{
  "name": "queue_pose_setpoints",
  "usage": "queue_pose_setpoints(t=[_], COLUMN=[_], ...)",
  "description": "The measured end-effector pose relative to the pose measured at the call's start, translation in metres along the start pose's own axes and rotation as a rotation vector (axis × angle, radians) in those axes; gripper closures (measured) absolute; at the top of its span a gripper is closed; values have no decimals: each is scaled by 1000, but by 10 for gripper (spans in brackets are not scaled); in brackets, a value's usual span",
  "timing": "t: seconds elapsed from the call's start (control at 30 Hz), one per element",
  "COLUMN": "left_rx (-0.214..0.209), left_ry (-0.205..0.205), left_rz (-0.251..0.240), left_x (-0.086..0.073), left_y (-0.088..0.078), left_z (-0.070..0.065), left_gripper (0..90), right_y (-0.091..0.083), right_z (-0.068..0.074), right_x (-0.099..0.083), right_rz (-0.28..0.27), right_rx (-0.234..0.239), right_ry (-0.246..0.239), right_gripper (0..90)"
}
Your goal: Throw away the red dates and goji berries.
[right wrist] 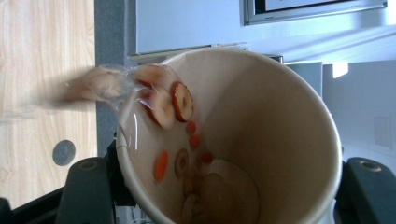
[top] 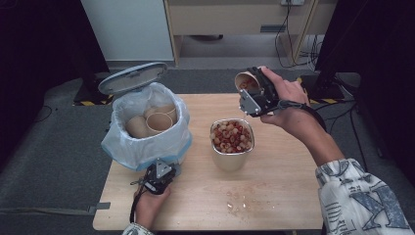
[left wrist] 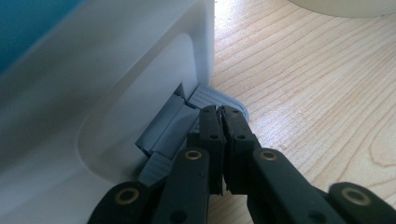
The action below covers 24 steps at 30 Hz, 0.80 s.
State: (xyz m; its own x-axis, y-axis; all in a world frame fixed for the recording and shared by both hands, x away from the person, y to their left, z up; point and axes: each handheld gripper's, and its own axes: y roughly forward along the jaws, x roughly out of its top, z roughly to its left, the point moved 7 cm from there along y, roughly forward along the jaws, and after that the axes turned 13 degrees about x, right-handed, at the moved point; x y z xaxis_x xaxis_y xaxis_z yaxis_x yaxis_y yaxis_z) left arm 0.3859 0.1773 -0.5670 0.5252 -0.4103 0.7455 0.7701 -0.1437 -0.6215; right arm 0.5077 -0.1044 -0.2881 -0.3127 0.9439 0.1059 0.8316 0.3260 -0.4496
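Paper cup [top: 246, 81] with leftover food sits clenched between the jaws of the right gripper [top: 254, 93], held up in the air beyond the far edge of a wooden table [top: 274, 186], tilted so its open mouth leans toward the table and the person. In the right gripper view the cup's inside [right wrist: 261, 140] faces the camera, with slices of red date, small orange pieces and pale rounds clinging to its wall, and a blurred clump [right wrist: 100, 84] leaving over the rim with some liquid; the tilt looks meant to empty the cup. Below and nearer the person stands a metal container [top: 232, 144], already heaped with the same pale and red food, well placed to catch what pours out. A few crumbs and wet spots [top: 240, 198] lie on the wood in front of it. To the left stands a small pedal bin [top: 147, 147] lined with a pale blue bag, its lid [top: 133, 77] raised, with several empty paper cups [top: 149, 122] inside. The left gripper [top: 157, 180] is at the bin's base; in the left gripper view its jaws are shut together with nothing between them, their tips [left wrist: 223, 122] resting on the grey foot pedal [left wrist: 217, 97]. Pressing there is likely what keeps the lid up, so the emptied cup can probably go straight in.
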Motion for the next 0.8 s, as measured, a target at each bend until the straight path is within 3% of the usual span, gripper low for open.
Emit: queue_pose_setpoints(t=[0.63,0.8], left_rx=[1,1], left_ry=[0,0], left_rz=[0,0], left_x=[0,0], left_y=[0,0], left_z=[0,0], left_gripper=[869,869], right_y=[-3,-6], right_z=[-2,-6], right_x=[2,4], right_rz=[5,10], right_rx=[-10,-21], right_ry=[-19,-43], right_gripper=[334,336])
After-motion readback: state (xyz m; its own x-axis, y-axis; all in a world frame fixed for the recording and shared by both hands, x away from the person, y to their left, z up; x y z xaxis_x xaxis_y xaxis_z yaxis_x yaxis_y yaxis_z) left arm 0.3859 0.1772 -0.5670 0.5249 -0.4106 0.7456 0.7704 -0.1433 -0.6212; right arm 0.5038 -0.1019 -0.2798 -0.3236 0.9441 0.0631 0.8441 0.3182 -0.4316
